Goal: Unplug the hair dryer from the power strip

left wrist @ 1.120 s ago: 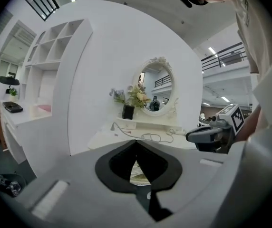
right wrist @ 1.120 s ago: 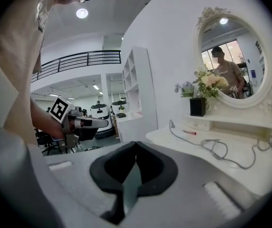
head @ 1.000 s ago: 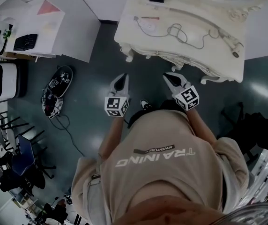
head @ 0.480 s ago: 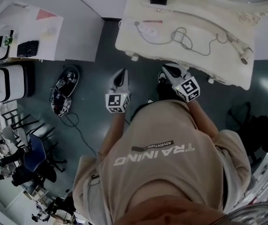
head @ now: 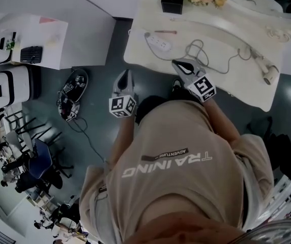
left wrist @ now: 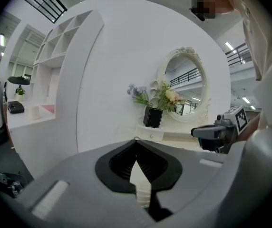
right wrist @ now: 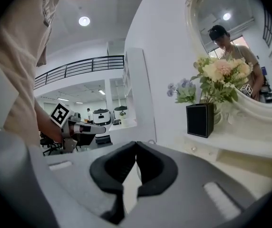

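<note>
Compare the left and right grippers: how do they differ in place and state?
The left gripper hangs over the dark floor, short of the table; the right gripper has its tip over the tabletop. The right gripper is nearer the cord than the left gripper. Both have their fingers closed with nothing between them, and both point toward the table.

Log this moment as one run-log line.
phase: pre-grasp | left gripper: shut, empty, over floor | right gripper: shut, empty, over table edge | power strip, hair dryer: on table, untouched
</note>
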Available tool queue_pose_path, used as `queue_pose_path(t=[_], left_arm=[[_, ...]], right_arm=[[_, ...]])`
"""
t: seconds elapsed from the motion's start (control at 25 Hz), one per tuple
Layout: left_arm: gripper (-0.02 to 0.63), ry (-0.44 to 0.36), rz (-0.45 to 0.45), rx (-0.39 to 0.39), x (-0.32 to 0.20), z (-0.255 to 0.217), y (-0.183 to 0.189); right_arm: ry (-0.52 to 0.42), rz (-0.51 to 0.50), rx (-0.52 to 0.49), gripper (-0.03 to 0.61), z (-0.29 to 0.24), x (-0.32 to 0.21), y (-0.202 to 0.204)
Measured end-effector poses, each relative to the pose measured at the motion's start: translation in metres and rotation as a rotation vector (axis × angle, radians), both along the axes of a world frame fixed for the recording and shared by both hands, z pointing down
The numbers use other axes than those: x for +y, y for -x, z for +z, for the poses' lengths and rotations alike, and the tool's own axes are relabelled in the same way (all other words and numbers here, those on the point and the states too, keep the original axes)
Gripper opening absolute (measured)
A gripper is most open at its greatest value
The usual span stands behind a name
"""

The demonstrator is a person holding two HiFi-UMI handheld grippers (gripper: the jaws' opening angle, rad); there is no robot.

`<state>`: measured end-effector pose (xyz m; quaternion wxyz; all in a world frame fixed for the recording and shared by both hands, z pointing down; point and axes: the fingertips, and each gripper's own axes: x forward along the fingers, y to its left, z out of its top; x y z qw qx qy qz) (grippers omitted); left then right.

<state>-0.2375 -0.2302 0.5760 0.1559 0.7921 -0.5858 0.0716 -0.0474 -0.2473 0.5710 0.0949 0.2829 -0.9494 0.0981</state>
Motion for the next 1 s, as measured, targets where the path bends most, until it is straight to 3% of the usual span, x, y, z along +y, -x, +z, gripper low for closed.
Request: queue_pose_path(t=[0.16,0.48,0.8,1.0], left_arm=[[0.006,0.003,0.043,-0.023,-0.028,0.001,-0.007],[0.006,0.028,0.229,-0.059,-0.077,0.024,-0.012],[0.006,0.028,0.501,-0.092,-0.137,0.039,0.001],[0.006,0.006,0.687,-0.094,-0.155,0.051,-0.007]], right_arm=[[0.030,0.000,0.019,0.005,0.011,-0.023,0.003],[0.079,0.078,0.087,0.005,0.025,-0.054,0.024],[0.124,0.316,0.159,0.005,0.033,-0.102,0.047],[0.204,0.419,0.197,0.005,0.053,-0.116,0.063]])
